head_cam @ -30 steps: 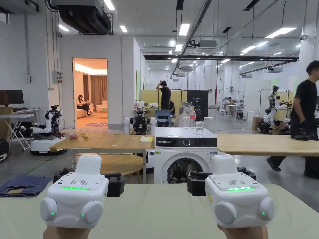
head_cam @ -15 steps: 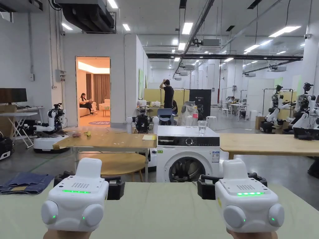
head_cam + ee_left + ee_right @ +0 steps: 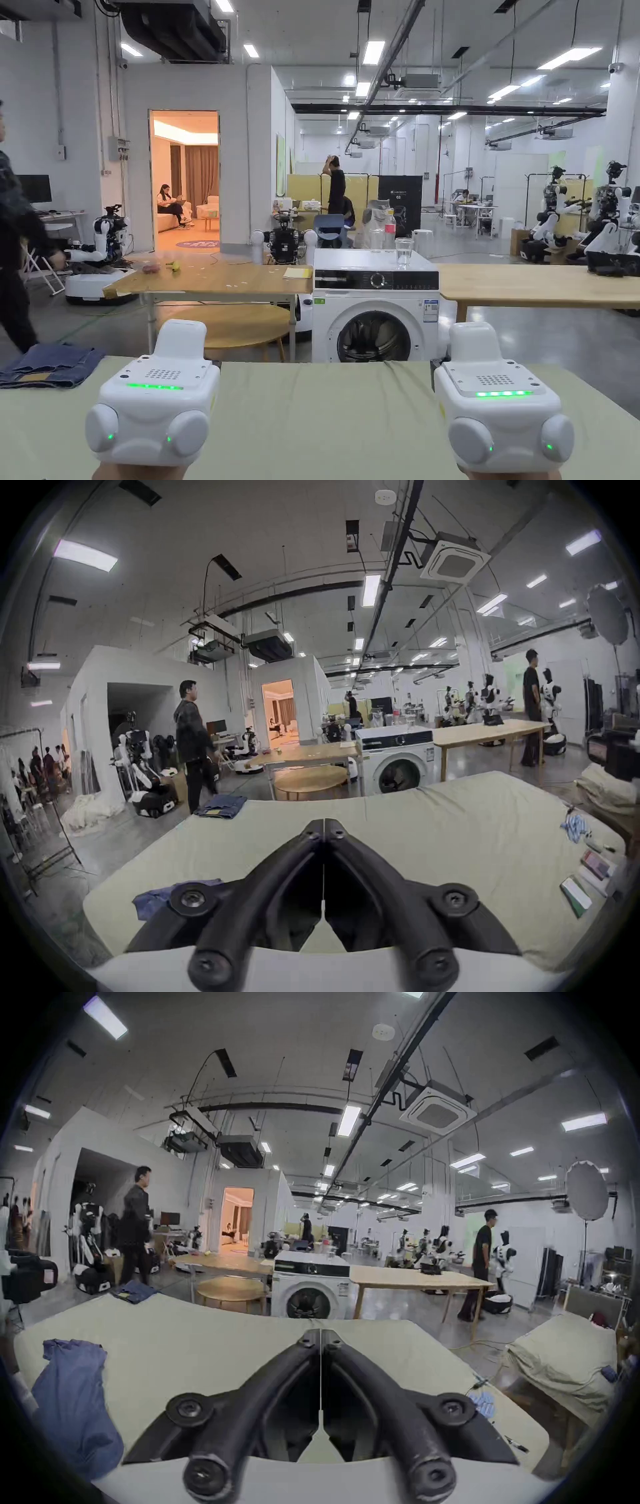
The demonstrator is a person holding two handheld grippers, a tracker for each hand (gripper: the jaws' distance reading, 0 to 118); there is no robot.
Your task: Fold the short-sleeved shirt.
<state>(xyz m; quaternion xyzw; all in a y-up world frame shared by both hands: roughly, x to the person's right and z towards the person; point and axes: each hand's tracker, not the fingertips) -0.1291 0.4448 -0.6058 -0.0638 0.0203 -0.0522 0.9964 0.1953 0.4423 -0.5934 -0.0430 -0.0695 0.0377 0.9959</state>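
Both grippers, left gripper (image 3: 323, 821) and right gripper (image 3: 320, 1331), closed empty above the bare bed (image 3: 325, 425).

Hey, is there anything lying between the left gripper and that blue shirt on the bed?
Nothing visible. In the right gripper view the blue shirt lies crumpled on bare sheet. The left gripper, jaws shut and empty, has the shirt beside its own left jaw, near the bed's corner.

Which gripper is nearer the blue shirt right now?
Left. The blue shirt lies crumpled just beside the left gripper, on its outer side; the right gripper sits farther across the bed.
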